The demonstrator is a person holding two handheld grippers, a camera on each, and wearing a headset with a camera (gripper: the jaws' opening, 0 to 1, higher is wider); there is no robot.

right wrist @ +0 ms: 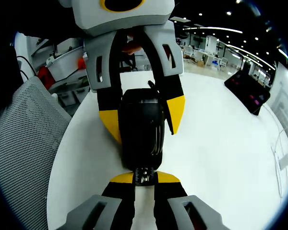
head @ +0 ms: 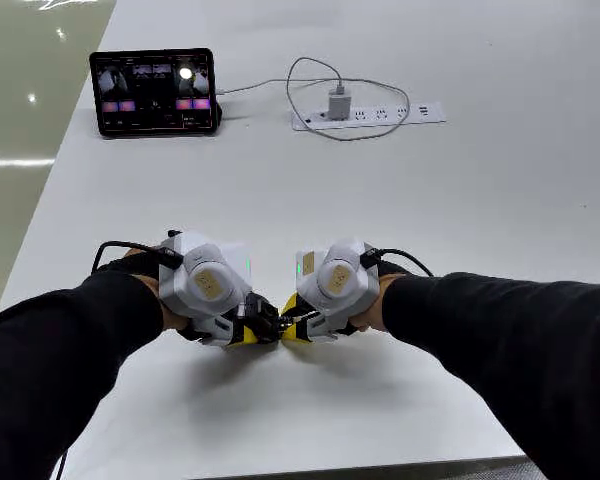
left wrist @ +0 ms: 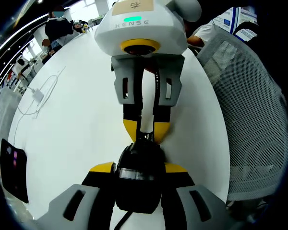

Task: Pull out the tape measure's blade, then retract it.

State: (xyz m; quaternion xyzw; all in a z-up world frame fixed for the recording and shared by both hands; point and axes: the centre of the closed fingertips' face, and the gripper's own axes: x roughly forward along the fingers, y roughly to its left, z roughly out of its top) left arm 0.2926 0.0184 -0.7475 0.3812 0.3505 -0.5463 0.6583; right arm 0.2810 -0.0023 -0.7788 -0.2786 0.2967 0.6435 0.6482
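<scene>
The black tape measure (head: 268,322) sits between my two grippers, just above the white table (head: 280,190) near its front edge. My left gripper (head: 257,329) is shut on its case, which shows between yellow-tipped jaws in the left gripper view (left wrist: 139,184). My right gripper (head: 292,325) faces it, shut on the hook at the blade's end (right wrist: 144,174). In the right gripper view the case (right wrist: 141,124) stands right in front of that hook, so almost no blade is out. The right gripper's yellow tips (left wrist: 145,128) pinch the blade end just ahead of the case.
A tablet (head: 155,90) with a lit screen stands at the far left. A white power strip (head: 370,113) with a charger and a looped cable lies at the far middle. A grey mesh chair (left wrist: 249,120) is beside the table's near edge.
</scene>
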